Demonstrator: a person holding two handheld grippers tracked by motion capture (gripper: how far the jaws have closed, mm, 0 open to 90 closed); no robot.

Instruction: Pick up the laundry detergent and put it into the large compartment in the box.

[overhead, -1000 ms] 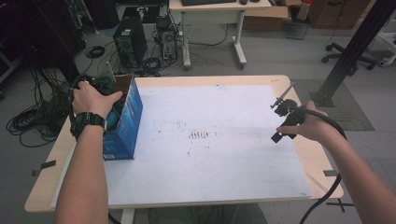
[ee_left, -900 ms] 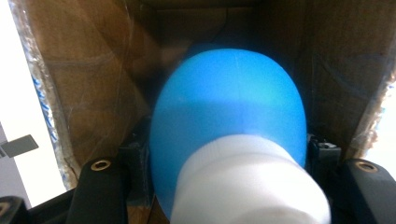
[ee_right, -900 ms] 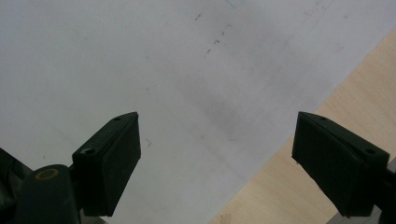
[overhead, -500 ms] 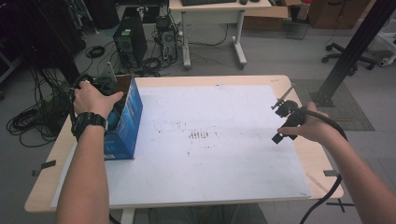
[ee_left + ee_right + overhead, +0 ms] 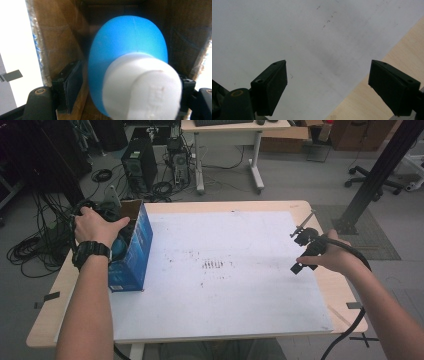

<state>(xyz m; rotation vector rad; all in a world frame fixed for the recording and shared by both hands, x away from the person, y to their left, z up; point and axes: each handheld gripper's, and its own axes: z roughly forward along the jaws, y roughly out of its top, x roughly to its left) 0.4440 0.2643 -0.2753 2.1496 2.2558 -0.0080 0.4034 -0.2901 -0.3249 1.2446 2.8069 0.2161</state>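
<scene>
My light wooden table (image 5: 320, 285) carries a large white sheet (image 5: 240, 300) marked with dark specks. Beyond it, on the grey floor (image 5: 295, 180), stand a black computer tower (image 5: 139, 167), tangled black cables (image 5: 35, 245) (plenty of them), a pale desk (image 5: 230, 126), and a black office chair (image 5: 380, 177).

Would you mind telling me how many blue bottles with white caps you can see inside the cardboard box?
1. A single blue bottle with a white cap lies in the blue box at the table's left edge, between the left gripper's jaws. Others may be hidden deeper inside.
</scene>
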